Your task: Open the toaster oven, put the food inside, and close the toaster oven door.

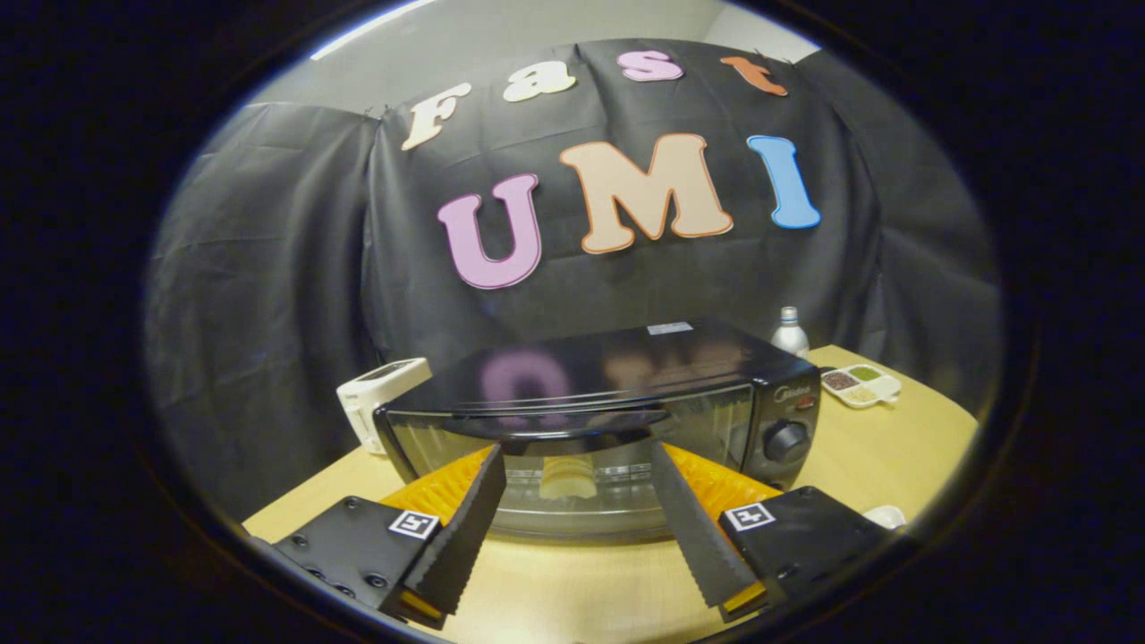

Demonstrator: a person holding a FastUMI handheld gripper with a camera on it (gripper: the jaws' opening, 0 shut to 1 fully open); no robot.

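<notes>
Wooden table [572, 581], toaster oven [599, 402] just ahead of spread fingers [465, 519]

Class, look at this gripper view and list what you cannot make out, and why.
- Food inside the toaster oven: blurred by the glass door, kind unclear.
- White device behind the oven: mostly hidden by it.
- Tray contents: too small.
- Tongs: open; whether they touch the door is unclear.

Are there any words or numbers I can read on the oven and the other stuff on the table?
Brand mark on the toaster oven's front, above the knob: too blurred to read.
White sticker on its top: too small to read.
Square markers on the gripper, jaws open before the door: patterns, no words.
</notes>
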